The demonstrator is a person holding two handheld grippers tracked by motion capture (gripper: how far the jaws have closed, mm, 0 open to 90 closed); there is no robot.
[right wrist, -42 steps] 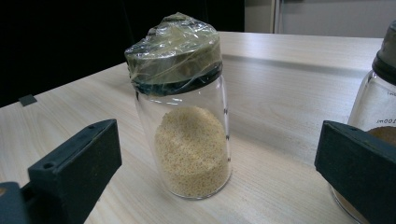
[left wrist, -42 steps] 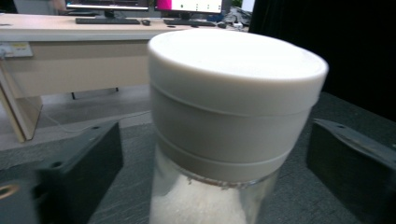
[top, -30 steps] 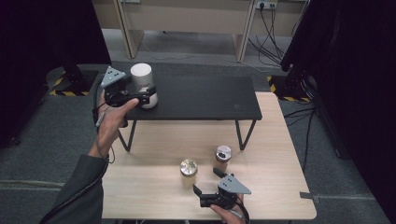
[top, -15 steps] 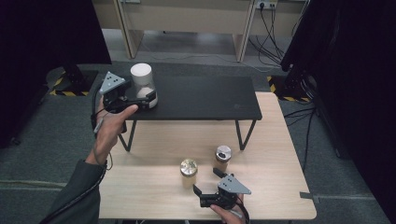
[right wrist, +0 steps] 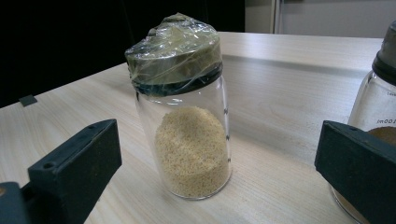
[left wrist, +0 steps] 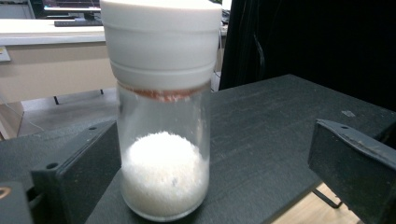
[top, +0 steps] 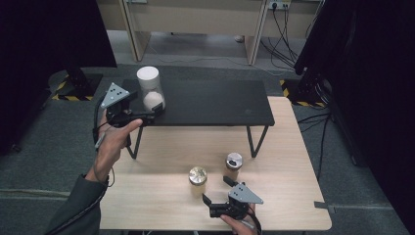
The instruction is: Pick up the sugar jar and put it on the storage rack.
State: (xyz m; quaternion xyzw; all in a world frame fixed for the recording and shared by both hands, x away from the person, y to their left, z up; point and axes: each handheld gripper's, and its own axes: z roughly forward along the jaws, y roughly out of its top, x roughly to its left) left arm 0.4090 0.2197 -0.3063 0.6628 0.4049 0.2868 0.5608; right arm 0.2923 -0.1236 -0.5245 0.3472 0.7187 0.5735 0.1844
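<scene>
A glass jar with a white lid [top: 148,87], part full of white powder, stands upright at the left end of the black bench [top: 210,103]. My left gripper [top: 152,111] is open at its base. In the left gripper view the jar [left wrist: 161,140] stands between the two jaws of that gripper [left wrist: 212,158], nearer the left one and clear of the right. A jar of yellow grains with a film-wrapped gold lid [top: 197,176] stands on the wooden table [top: 147,205]. My right gripper [top: 215,190] is open just in front of it. That jar [right wrist: 187,121] sits between the spread jaws of the right gripper [right wrist: 217,144], untouched.
A third jar with a silver lid [top: 234,164] and brown contents stands right of the gold-lidded one, and it shows at the right edge of the right gripper view [right wrist: 378,93]. The bench spans the table's far half. Cables lie on the floor to the right.
My left gripper has drawn back slightly toward the person and to the left. The white-lidded jar has stayed in place. The right gripper and its jars have not moved.
</scene>
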